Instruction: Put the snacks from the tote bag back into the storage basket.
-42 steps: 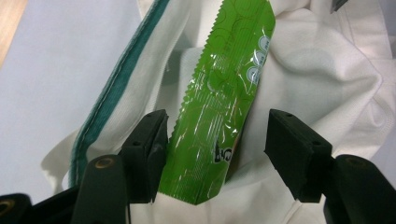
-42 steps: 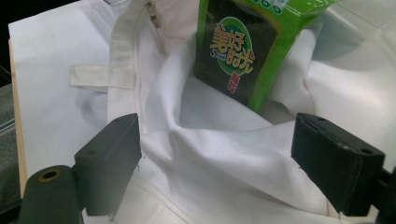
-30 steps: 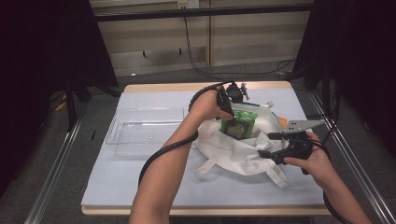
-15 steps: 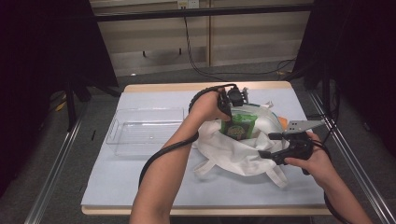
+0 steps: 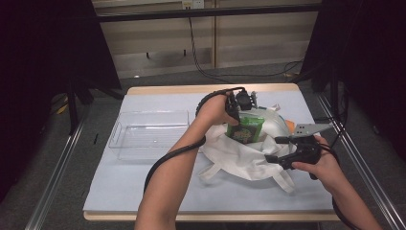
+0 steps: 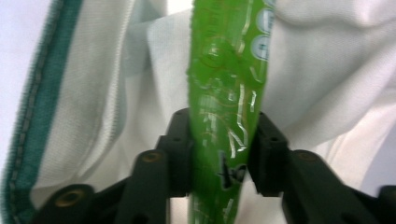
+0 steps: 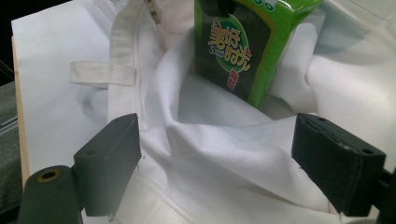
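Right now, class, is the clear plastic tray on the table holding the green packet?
No: the green packet stands in the white cloth bag, gripped by the left gripper, apart from the tray.

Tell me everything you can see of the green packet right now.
The green packet is a flat, glossy pouch with a dark panel, pale lettering and a small red label on its face. It stands roughly upright, its lower end down in the open white cloth bag. The left gripper has just closed on its thin edge, a pad on each side. The right gripper stands open over the bag's folds, clear of the packet.
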{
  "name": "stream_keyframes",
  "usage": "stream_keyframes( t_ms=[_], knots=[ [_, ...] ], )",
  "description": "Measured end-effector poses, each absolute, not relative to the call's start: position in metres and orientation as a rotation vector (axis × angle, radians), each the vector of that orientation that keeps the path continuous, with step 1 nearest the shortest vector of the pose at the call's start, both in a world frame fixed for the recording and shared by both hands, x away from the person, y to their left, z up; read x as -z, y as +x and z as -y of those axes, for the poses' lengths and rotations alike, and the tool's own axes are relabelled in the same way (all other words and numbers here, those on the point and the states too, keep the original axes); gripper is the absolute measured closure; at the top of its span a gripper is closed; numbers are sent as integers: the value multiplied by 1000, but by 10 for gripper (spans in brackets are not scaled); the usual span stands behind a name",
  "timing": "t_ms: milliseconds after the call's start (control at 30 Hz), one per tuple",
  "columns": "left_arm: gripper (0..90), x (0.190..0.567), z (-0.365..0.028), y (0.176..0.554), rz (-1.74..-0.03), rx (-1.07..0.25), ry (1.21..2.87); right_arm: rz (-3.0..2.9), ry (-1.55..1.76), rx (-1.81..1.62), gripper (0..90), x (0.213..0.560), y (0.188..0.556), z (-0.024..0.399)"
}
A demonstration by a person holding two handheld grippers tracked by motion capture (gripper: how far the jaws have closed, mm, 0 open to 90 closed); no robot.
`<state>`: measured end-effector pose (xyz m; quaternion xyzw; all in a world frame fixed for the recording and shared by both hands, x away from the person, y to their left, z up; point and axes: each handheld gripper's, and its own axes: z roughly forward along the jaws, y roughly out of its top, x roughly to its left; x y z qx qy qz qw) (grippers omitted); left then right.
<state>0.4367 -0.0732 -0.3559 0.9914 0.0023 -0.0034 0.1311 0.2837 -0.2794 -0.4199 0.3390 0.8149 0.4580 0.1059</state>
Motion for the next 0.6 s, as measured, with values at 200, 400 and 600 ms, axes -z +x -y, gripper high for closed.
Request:
stream_keyframes(
  t_ms=[200,400,600],
  knots=[
    [726,349,71,437,-11,34,2874,-2399,996,-1353,156,419,283,280],
    [728,329,61,438,-10,26,2825,-2389,997,-1362,155,417,282,281],
    [729,307,50,439,-24,23,2778,-2389,995,-1355,151,418,282,281]
  ],
)
